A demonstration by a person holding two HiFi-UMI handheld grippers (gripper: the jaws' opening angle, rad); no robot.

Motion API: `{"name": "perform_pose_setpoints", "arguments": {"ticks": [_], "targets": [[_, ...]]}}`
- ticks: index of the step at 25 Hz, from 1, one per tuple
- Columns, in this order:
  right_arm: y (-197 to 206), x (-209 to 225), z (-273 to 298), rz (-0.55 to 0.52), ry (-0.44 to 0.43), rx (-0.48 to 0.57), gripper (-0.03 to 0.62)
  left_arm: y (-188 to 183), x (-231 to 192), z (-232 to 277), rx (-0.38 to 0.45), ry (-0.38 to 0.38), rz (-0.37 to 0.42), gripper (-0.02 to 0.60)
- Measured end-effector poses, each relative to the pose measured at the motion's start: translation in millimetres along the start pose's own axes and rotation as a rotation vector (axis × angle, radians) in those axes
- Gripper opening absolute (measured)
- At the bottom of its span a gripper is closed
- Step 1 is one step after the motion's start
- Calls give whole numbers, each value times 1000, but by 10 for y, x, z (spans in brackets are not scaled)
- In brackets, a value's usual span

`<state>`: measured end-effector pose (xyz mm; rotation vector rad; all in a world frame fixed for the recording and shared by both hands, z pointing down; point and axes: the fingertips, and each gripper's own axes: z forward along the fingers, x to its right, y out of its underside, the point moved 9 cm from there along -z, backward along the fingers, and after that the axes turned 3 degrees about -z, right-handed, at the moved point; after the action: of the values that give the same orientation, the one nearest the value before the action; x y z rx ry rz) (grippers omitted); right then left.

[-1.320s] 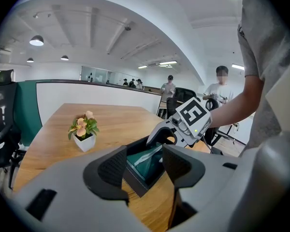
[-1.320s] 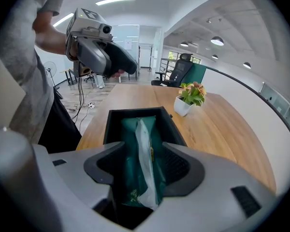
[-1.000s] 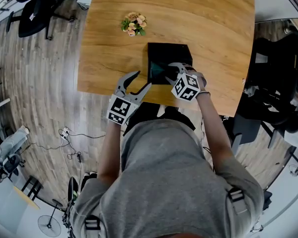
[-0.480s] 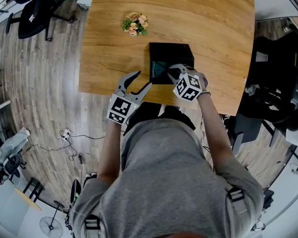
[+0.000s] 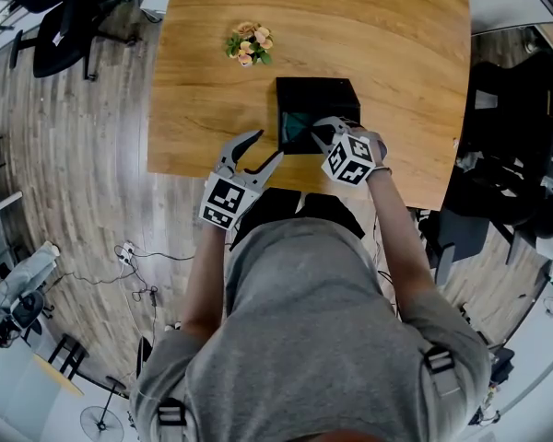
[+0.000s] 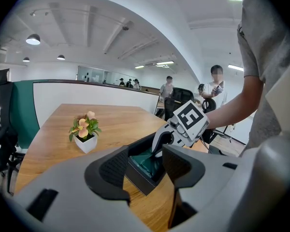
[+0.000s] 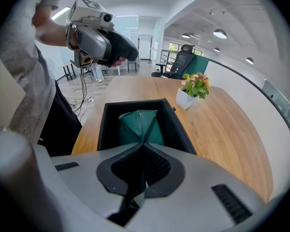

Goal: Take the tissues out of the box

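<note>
Right gripper (image 7: 144, 151) was clamped shut on the green tissue (image 7: 137, 122), pinched just ahead of it inside the black box (image 7: 102, 129). Left gripper (image 6: 145, 166) hung open, empty, off to its left. Flower pot (image 7: 192, 93) sat beyond, to the right.

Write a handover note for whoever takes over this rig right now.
Right gripper: shut on a fold of the green tissue pack, which lies inside the black box.
Left gripper: open and empty, at the near edge of the wooden table, left of the box.
Flower pot: farther back on the table, apart from the box.
Done: grip on the pack.
Left: lift the pack out; the left gripper could probably steady the box.
</note>
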<state>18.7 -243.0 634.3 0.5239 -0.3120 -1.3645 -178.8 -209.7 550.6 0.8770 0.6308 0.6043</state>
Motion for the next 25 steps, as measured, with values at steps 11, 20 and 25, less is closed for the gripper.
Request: {"name": "perform_pose_setpoints", "arguments": {"ticks": [11, 20, 25], "targets": [[-21, 23, -95, -15, 47, -2, 8, -71, 30, -17, 10, 3, 19, 229], [-78, 24, -247, -40, 43, 21, 8, -194, 190, -9, 29, -9, 35, 229], [-102, 19, -319, -49, 48, 41, 8, -205, 282, -44, 37, -26, 34, 229]]}}
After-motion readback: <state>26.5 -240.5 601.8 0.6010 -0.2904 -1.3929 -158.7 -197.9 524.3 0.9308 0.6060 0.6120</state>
